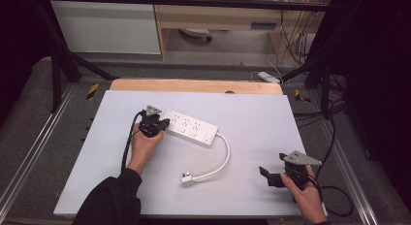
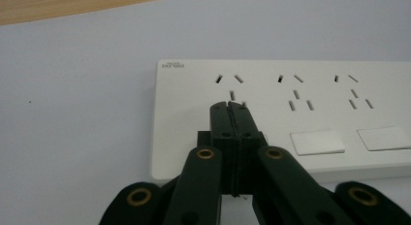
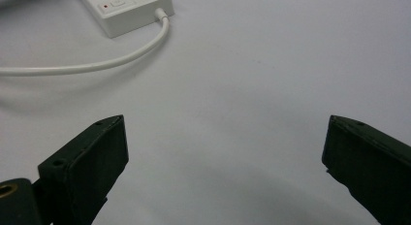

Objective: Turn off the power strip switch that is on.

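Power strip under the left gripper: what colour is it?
White, like its cable; the power strip shows best in the left gripper view.

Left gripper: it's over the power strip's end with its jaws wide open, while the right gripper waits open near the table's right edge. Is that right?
Not quite. The left gripper is over the power strip, but its jaws are shut, pressed together with nothing between them, as the left gripper view shows. The right gripper does wait open near the table's right edge.

High view looks down over the table; both gripper views sit low, sharing the power strip [image 1: 190, 127].
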`<state>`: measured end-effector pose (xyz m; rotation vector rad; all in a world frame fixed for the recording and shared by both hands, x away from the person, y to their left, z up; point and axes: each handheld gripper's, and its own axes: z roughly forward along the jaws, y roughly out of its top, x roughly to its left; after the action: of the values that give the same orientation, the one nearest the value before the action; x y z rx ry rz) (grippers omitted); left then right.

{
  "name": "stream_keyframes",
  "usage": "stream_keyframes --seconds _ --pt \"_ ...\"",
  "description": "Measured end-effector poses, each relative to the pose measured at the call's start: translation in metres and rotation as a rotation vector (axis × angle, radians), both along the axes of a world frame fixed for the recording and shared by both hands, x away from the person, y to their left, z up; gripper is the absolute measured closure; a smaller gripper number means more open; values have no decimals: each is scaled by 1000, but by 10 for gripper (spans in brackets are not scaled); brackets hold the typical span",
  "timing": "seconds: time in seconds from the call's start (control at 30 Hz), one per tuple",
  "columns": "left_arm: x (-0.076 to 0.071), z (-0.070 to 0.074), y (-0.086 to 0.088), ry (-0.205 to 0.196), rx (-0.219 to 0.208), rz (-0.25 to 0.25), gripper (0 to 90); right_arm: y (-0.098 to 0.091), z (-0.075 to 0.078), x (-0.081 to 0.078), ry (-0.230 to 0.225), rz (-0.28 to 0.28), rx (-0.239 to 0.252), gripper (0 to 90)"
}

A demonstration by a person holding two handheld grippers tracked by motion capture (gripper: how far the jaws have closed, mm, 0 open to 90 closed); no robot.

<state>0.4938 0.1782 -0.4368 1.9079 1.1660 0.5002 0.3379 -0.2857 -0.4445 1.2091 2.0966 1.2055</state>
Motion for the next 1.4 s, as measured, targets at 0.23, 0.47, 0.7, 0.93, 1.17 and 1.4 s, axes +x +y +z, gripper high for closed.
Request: stream_keyframes --seconds 0.23,0.47,0.7,0.93,1.17,1.4 --pt "0 0 1 0 -5 -4 900 0 0 0 -1 1 -1 32" --pt "0 -1 1 1 -12 -5 900 0 0 0 -1 0 -1 32" --pt "0 -2 2 2 -17 -4 900 1 0 0 -2 3 -4 32" --pt "1 -4 7 20 -47 23 900 1 0 0 -1 3 -4 32" --pt "-1 -6 7 7 -48 10 900 2 -1 0 4 3 -4 32" --pt "-1 -6 6 -1 -35 9 900 1 0 0 0 2 -4 32"
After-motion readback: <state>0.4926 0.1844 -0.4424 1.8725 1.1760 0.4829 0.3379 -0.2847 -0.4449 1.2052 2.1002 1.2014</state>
